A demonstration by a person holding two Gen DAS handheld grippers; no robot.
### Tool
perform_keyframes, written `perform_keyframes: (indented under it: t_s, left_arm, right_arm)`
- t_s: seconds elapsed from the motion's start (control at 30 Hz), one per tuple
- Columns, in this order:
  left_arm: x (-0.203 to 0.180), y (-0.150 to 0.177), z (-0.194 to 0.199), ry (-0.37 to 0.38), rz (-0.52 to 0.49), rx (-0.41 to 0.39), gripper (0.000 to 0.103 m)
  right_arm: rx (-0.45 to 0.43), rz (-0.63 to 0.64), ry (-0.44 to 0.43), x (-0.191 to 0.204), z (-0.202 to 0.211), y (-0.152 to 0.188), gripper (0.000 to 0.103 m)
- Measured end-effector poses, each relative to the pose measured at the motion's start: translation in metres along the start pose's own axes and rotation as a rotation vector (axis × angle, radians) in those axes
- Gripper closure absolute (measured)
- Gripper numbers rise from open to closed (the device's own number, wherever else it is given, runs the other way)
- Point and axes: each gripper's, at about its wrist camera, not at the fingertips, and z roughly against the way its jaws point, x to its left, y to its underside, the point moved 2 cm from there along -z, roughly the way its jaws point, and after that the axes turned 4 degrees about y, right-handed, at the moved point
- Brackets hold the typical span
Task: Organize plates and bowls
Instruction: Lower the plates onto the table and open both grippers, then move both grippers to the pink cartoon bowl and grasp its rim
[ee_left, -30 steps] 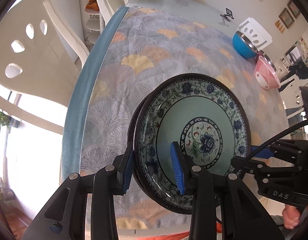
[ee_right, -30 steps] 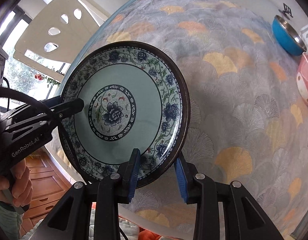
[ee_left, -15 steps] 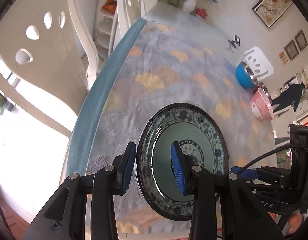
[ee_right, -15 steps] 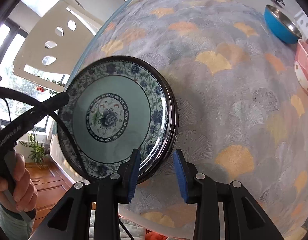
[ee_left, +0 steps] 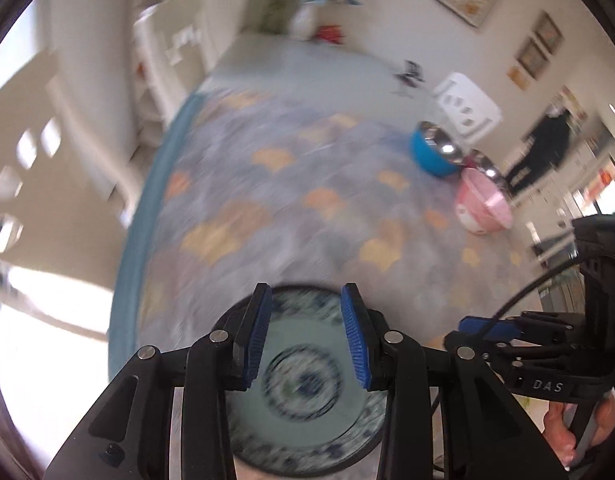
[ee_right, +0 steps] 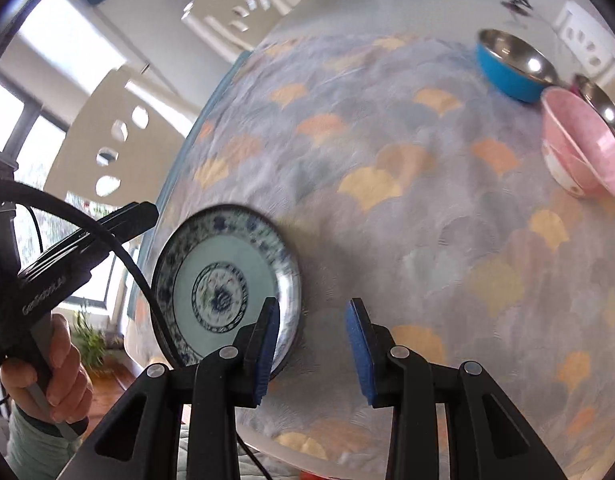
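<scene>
A blue-and-white floral plate (ee_right: 227,280) lies flat on the bench (ee_right: 387,240), near the near-left corner of its fan-patterned cloth. In the blurred left wrist view the same plate (ee_left: 303,408) sits directly under the left tool (ee_left: 306,336). That tool's blue-padded fingers (ee_left: 259,332) are spread apart and grasp nothing. The plate appears behind and between them, but the blur leaves it unclear whether they touch it.

To the right, the right tool (ee_right: 313,346) is also released, its two pads wide apart and empty. Its left pad (ee_right: 269,344) overlaps the plate's right rim in this view; contact cannot be told. A hand (ee_right: 55,368) grips the left tool's black handle at the left edge of the right wrist view.

Toward the far right edge of the bench stand a blue bowl (ee_right: 511,68) with a shiny metal inside and, just beside it, a tilted pink bowl (ee_right: 583,152). A second metal bowl (ee_right: 603,108) peeks out behind the pink one.
</scene>
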Motion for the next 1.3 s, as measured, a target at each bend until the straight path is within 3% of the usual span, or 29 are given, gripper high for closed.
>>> perform_keyframes:
  t_s: [0.13,0.27,0.33,0.37,0.47,0.53,0.6,0.7,0.83,0.93,1.0,1.17,1.3]
  left_arm:
    - [-0.04,-0.028,-0.011,0.06,-0.139,0.002,0.069]
    - [-0.087,-0.055,-0.036,0.107,-0.286,0.063,0.06]
    - [-0.118,-0.072,-0.053,0.212,-0.403,0.166,0.06]
    - [-0.138,-0.084,-0.065,0.228,-0.487,0.227,0.06]
    - [-0.179,-0.106,-0.091,0.173,-0.666,0.307,0.06]
    - [-0.2,-0.116,-0.114,0.196,-0.697,0.355,0.06]
    - [-0.212,-0.121,-0.137,0.238,-0.649,0.369,0.06]
    - [-0.219,-0.119,-0.158,0.275,-0.495,0.349,0.06]
    - [-0.228,-0.109,-0.166,0.411,-0.275,0.251,0.057]
    - [-0.224,-0.105,-0.176,0.387,-0.095,0.162,0.041]
    - [-0.214,-0.101,-0.178,0.385,0.005,0.134,0.04]
    - [-0.216,-0.102,-0.188,0.319,0.005,0.15,0.041]
    - [-0.224,-0.107,-0.201,0.311,0.035,0.158,0.042]
  right_arm:
    - [0.008,-0.087,0.003,-0.034,0.021,-0.015,0.065]
    - [-0.069,-0.181,0.056,-0.073,0.051,-0.026,0.027]
    - [-0.095,-0.241,0.06,-0.097,0.065,-0.024,0.025]
    - [-0.097,-0.259,0.062,-0.109,0.068,-0.02,0.025]
    - [-0.069,-0.248,0.107,-0.127,0.066,-0.015,0.025]
    - [-0.05,-0.222,0.149,-0.136,0.065,-0.012,0.025]
    - [-0.049,-0.228,0.168,-0.15,0.063,-0.015,0.025]
    - [-0.044,-0.269,0.131,-0.181,0.065,-0.015,0.025]
    - [-0.087,-0.319,0.126,-0.223,0.078,-0.02,0.025]
    - [-0.163,-0.379,0.073,-0.25,0.09,-0.031,0.025]
    - [-0.185,-0.404,0.042,-0.264,0.093,-0.039,0.025]
    - [-0.17,-0.366,0.095,-0.284,0.081,-0.061,0.025]
    - [-0.153,-0.368,0.096,-0.296,0.069,-0.077,0.025]
